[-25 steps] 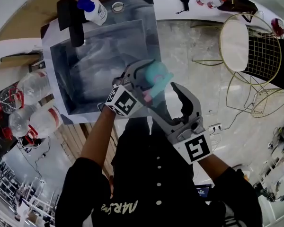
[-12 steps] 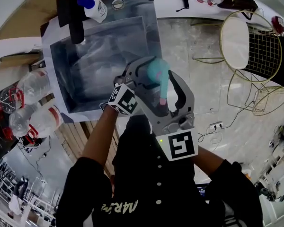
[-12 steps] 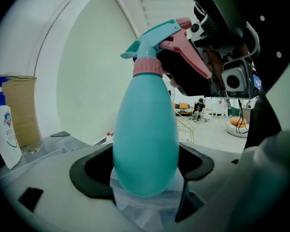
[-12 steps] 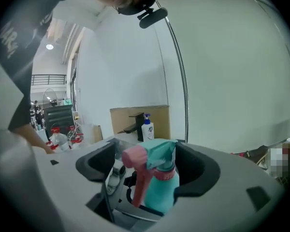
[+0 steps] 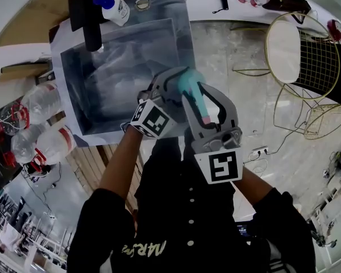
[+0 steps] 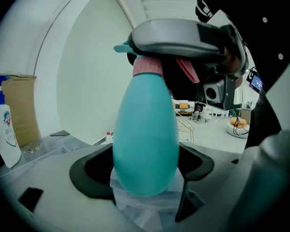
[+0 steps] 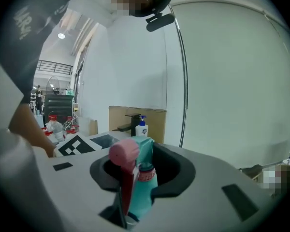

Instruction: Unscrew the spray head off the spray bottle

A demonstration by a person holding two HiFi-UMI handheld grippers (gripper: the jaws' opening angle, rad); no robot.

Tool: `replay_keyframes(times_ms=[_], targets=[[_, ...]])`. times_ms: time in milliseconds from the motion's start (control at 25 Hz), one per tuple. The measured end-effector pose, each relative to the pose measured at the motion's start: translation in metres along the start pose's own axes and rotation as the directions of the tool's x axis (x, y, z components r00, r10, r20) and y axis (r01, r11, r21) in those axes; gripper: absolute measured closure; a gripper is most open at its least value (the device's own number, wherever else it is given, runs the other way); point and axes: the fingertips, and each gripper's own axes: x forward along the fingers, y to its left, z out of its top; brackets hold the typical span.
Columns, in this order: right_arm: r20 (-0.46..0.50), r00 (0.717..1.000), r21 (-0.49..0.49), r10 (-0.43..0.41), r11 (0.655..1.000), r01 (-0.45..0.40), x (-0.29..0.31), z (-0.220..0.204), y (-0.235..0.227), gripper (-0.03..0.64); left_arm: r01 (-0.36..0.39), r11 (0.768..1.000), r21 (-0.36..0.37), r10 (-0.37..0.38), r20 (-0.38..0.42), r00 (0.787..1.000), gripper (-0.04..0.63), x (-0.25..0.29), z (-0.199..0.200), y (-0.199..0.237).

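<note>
Left gripper point(image 6: 145, 178): jaws pinched on the lower body of the teal spray bottle point(image 6: 145, 139), one pad on each side. In that gripper's view the bottle stands upright, neck upward. It is held in the air, resting on nothing.

Right gripper point(image 7: 135, 187): jaws have just been closing, with the spray head point(image 7: 142, 151) between them. They now pinch it, the pink trigger point(image 7: 128, 187) against one jaw and the teal housing against the other. The pink nozzle point(image 7: 123, 151) faces this gripper's camera.

The pink collar point(image 6: 147, 66) sits at the bottle neck, right under the head (I cannot tell whether any thread shows beneath it).

Head view: both grippers meet in front of the person's torso, just beside the near right corner of the steel sink point(image 5: 74, 67), the right one reaching in from the nearer side.

Surroundings: black faucet point(image 5: 88, 24) at the sink's far edge, white pump bottle point(image 5: 116, 10) with a blue top just beside it. Clear bottles with red caps point(image 5: 40, 104) stand well to the left. A gold wire chair point(image 5: 301, 56) stands well to the right.
</note>
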Motion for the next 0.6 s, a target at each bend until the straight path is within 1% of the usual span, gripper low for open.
replay_keyframes(times_ms=[80,200,280,320,360,440,520,600], targets=[[0.006,0.999,-0.046,0.05,0.998,-0.05,0.0,-0.001,0.0,0.485,0.004,1.0,-0.002,-0.004,0.0,1.0,0.201,0.0,0.0,0.0],[0.022,0.984,-0.121,0.175,0.978,-0.171,-0.001,-0.001,0.004,0.486,0.011,1.0,-0.004,-0.011,0.002,1.0,0.201,0.0,0.0,0.0],[0.031,0.96,-0.146,0.278,0.951,-0.271,-0.002,-0.002,0.006,0.486,0.016,1.0,-0.005,-0.016,0.004,1.0,0.201,0.001,0.0,0.0],[0.033,0.939,-0.161,0.342,0.929,-0.332,-0.003,-0.002,0.007,0.486,0.019,1.0,-0.005,-0.019,0.005,1.0,0.201,0.001,0.0,0.0],[0.031,0.911,-0.174,0.412,0.899,-0.401,-0.005,-0.003,0.008,0.486,0.023,1.0,-0.004,-0.023,0.006,1.0,0.201,0.001,0.0,0.0],[0.02,0.832,-0.194,0.554,0.819,-0.54,-0.007,-0.004,0.01,0.488,0.033,0.999,0.002,-0.033,0.008,0.999,0.201,0.001,0.0,0.0],[0.002,0.738,-0.221,0.675,0.72,-0.658,-0.01,-0.002,0.012,0.488,0.045,0.999,0.008,-0.045,0.008,0.999,0.201,0.002,0.0,-0.001],[-0.029,0.643,-0.258,0.765,0.616,-0.745,-0.014,-0.001,0.014,0.488,0.055,0.998,0.014,-0.055,0.008,0.998,0.201,0.003,0.0,-0.003]])
